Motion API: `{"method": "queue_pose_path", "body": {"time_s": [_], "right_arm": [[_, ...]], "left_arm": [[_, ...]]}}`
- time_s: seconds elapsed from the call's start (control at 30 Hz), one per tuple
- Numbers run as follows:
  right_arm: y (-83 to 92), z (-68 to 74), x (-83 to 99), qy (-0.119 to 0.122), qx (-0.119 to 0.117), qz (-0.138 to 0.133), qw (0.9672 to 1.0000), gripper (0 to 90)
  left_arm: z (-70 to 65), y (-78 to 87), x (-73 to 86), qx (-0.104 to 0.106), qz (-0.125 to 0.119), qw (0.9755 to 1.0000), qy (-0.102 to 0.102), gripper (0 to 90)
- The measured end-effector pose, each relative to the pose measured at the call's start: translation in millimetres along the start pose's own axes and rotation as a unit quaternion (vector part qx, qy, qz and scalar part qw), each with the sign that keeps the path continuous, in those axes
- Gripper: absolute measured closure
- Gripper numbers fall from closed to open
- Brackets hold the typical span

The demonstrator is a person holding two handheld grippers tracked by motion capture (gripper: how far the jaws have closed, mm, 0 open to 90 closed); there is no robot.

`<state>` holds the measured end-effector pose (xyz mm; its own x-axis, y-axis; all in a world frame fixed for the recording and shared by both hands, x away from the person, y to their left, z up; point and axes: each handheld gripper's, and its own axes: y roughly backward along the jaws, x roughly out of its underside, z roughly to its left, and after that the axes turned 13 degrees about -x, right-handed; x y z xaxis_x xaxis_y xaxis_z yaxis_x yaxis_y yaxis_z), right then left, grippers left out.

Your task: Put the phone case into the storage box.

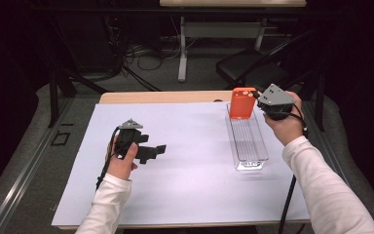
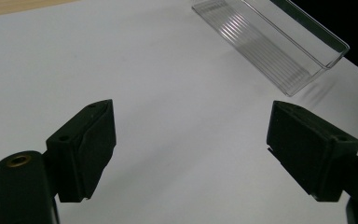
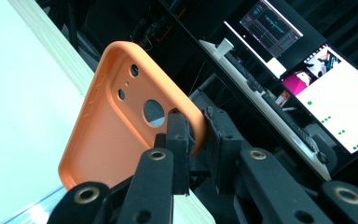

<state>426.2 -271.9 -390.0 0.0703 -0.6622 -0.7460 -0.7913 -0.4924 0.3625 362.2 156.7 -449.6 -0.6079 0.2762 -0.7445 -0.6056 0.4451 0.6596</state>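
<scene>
- The desk point(image 1: 175, 195) is the big stage here, covered by a white sheet, with a bare wooden strip showing along the far edge.
- On its right side lies the clear tray point(image 1: 247, 139), long and narrow, running away from the person, nothing in it.
- Above the tray's far end hangs the orange phone case point(image 1: 242, 103), upright and off the surface, pinched by its rim in the right tool point(image 3: 196, 140) (jaws closed tight on that thin edge, camera cut-outs facing its own lens).
- Risk, as I read it: the hold is on the rim alone, so the case could pivot or slip while being lowered, then catch on the tray's wall and tip out onto the sheet, or nudge the light tray askew.
- The left tool point(image 1: 148, 150) hovers near the desk on the left, jaws spread wide, holding nothing, well apart from the tray, so nothing steadies the tray.
- Nothing lies between case and tray; beyond the desk a black chair point(image 1: 246, 66) and floor cables sit clear of the work.
</scene>
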Motion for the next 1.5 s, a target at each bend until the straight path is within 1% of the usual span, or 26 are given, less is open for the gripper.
{"method": "queue_pose_path", "body": {"time_s": [0.1,0.17,0.43,0.57,0.77,0.83,0.9,1.0,1.13,1.3,1.4,1.5], "right_arm": [[-2.2,-2.6,1.4,0.0,0.0,0.001,1.0,80.5],[-4.5,-3.5,2.3,0.002,0.001,0.005,1.0,80.5],[-17.7,-7.0,8.6,0.007,-0.001,0.024,0.9997,80.5],[-22.0,-9.2,10.6,0.005,0.001,0.022,0.9997,80.5],[-29.5,-10.3,15.8,0.01,0.005,0.03,0.9995,80.5],[-31.9,-11.0,17.6,0.011,0.008,0.032,0.9994,80.5],[-34.8,-11.8,19.7,0.009,0.011,0.033,0.9993,80.5],[-38.7,-12.1,22.1,0.014,0.012,0.031,0.9993,80.5],[-43.9,-12.2,24.2,0.017,0.01,0.033,0.9993,80.5],[-51.3,-12.0,28.5,0.027,0.011,0.036,0.9989,80.5],[-55.3,-12.3,31.5,0.024,0.007,0.037,0.999,80.5],[-59.5,-12.2,34.2,0.026,0.009,0.036,0.999,80.5]], "left_arm": [[-0.4,0.7,0.4,0.001,0.002,1.0,0.001,16.2],[-0.6,1.1,0.6,0.0,-0.001,1.0,0.003,16.2],[-0.6,2.8,1.6,-0.002,0.003,1.0,0.001,16.2],[-0.9,4.2,2.3,-0.003,0.001,1.0,0.006,16.2],[-1.7,6.2,2.6,-0.006,-0.002,1.0,0.006,16.2],[-2.2,6.8,3.0,-0.009,-0.001,1.0,0.002,16.2],[-2.6,7.2,3.1,-0.01,-0.002,0.9999,0.002,16.2],[-2.5,7.3,3.4,-0.011,-0.002,0.9999,0.003,16.1],[-1.3,7.3,3.8,-0.011,0.0,0.9999,0.005,16.2],[-0.4,8.1,4.4,-0.013,-0.002,0.9999,0.007,16.2],[0.1,8.7,4.8,-0.013,-0.002,0.9999,0.007,16.2],[0.5,9.1,5.0,-0.014,-0.002,0.9999,0.007,16.2]]}}
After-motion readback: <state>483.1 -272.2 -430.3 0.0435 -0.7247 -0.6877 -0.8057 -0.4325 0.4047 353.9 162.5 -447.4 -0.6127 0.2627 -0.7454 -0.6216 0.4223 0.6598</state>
